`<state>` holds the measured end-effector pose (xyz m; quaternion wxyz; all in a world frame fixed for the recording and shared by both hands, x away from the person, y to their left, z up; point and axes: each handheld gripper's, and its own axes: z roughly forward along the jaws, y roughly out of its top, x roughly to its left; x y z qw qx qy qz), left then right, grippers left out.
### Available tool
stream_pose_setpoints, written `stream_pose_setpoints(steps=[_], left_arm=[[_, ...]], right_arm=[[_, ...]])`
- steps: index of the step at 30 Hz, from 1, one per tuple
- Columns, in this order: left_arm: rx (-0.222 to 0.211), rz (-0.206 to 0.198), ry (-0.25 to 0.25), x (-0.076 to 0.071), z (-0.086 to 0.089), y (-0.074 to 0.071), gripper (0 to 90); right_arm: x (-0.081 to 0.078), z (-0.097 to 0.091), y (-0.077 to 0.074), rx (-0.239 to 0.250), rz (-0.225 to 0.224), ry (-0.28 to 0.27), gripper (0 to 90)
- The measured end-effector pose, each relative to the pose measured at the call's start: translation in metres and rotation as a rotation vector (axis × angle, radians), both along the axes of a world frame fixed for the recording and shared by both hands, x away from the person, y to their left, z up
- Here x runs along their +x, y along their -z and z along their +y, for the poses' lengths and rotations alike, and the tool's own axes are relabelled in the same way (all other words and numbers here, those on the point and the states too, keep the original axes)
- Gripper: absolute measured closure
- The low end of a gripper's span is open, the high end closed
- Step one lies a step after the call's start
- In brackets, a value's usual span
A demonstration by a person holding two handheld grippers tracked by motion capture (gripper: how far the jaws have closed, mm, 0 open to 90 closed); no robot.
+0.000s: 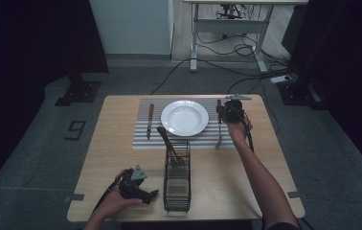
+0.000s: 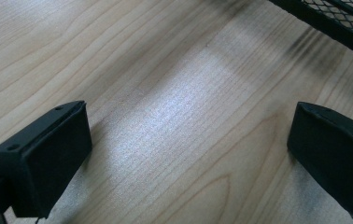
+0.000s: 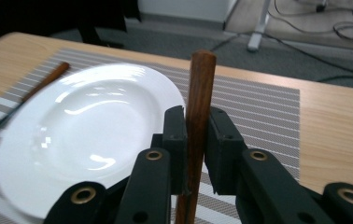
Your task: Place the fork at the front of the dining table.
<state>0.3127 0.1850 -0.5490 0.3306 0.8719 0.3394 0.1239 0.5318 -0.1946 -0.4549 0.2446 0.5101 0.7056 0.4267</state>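
My right gripper is shut on the brown wooden handle of a fork, just right of the white plate. The fork's metal end points toward the near edge of the striped placemat. A wooden-handled knife lies on the mat left of the plate. My left gripper is open low over bare tabletop at the front left, with nothing between its jaws, beside the black wire basket.
A wooden-handled utensil leans out of the basket's far end. The wooden table has bare room at the right and front right. Beyond it are grey floor, cables and a desk frame.
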Motion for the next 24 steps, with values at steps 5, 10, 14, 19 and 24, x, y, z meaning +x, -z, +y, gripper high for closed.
stream_pose_setpoints(steps=[5, 10, 14, 19, 24], left_arm=[[0.0, 0.0, 0.0, 0.0, 0.0, 0.0, 0.0], [0.0, 0.0, 0.0, 0.0, 0.0, 0.0, 0.0], [0.002, 0.0, 0.001, 0.0, 0.0, 0.0, 0.0], [0.002, 0.0, 0.001, 0.0, 0.0, 0.0, 0.0], [0.002, 0.0, 0.001, 0.0, 0.0, 0.0, 0.0]], right_arm=[[0.011, -0.002, 0.009, -0.005, 0.022, 0.027, 78.1], [0.021, -0.003, 0.018, 0.016, 0.04, 0.038, 77.9], [0.031, -0.004, 0.024, 0.017, 0.079, 0.045, 77.6], [0.042, -0.001, 0.034, 0.02, 0.108, 0.053, 77.6], [0.046, 0.001, 0.044, 0.026, 0.132, 0.058, 77.6]])
